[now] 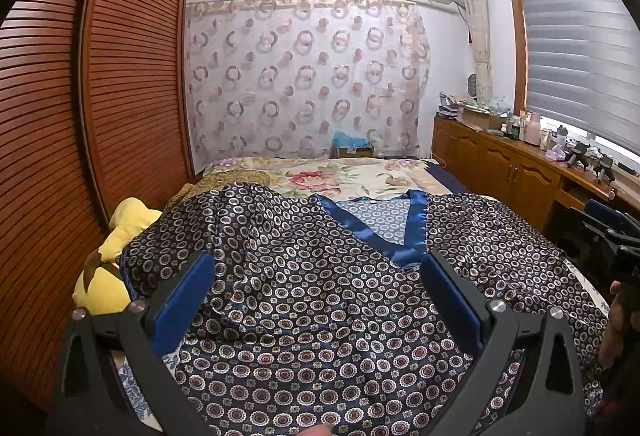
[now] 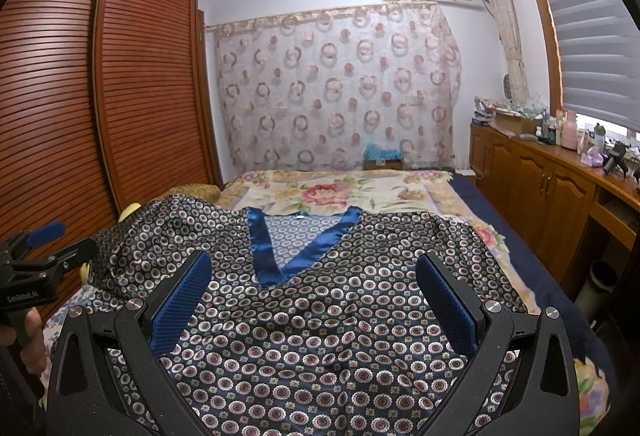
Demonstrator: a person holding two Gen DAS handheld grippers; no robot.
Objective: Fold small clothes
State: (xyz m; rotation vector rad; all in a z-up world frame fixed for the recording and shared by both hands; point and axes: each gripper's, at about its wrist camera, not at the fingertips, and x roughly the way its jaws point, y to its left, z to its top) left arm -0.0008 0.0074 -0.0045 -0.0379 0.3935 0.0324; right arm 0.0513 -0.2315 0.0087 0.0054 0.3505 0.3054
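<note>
Soft daylight is coming through the grey slatted window blind; fisheye distortion is bending and darkening both pictures' edges.

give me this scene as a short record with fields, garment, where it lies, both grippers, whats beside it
garment: dark navy satin top with small ring print and shiny blue V-neck trim, spread out, wrinkled, not yet folded
surface: bed with floral cover
left gripper: open, over the top, holding nothing
right gripper: open, over the top, holding nothing
beside garment: yellow plush toy at its left edge
room: slatted wooden wardrobe left, wooden cabinet right
</note>
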